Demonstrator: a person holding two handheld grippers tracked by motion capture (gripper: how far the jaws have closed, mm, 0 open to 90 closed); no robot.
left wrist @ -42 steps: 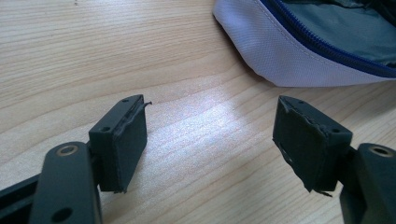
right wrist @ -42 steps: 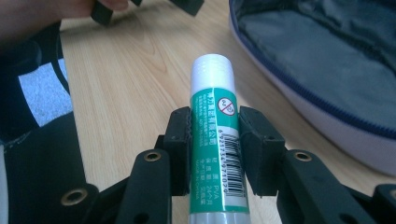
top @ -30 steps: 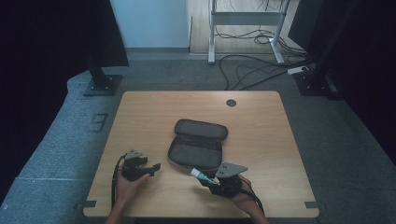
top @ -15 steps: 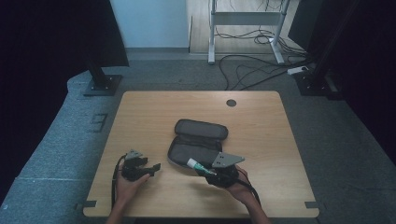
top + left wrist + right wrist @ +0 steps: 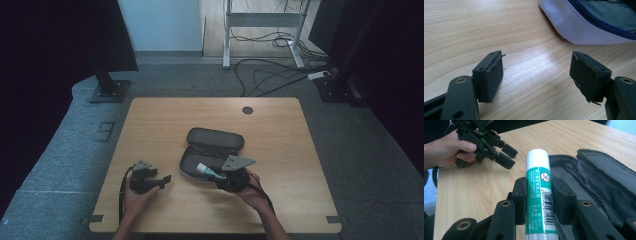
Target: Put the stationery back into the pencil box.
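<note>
Squarely between right claw [image 5: 539,192] pads: glue stick [image 5: 537,195]

Left claw [image 5: 162,179] agape, right claw [image 5: 214,174] clamped.

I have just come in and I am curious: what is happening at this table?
A person works at a wooden table with a gripper in each hand. The right gripper has its jaws shut on a green and white glue stick, held at the edge of an open grey pouch. The left gripper rests nearby with open jaws, holding nothing.

Overhead plus two tool-mounted close-ups (shared pouch [image 5: 212,150])
</note>
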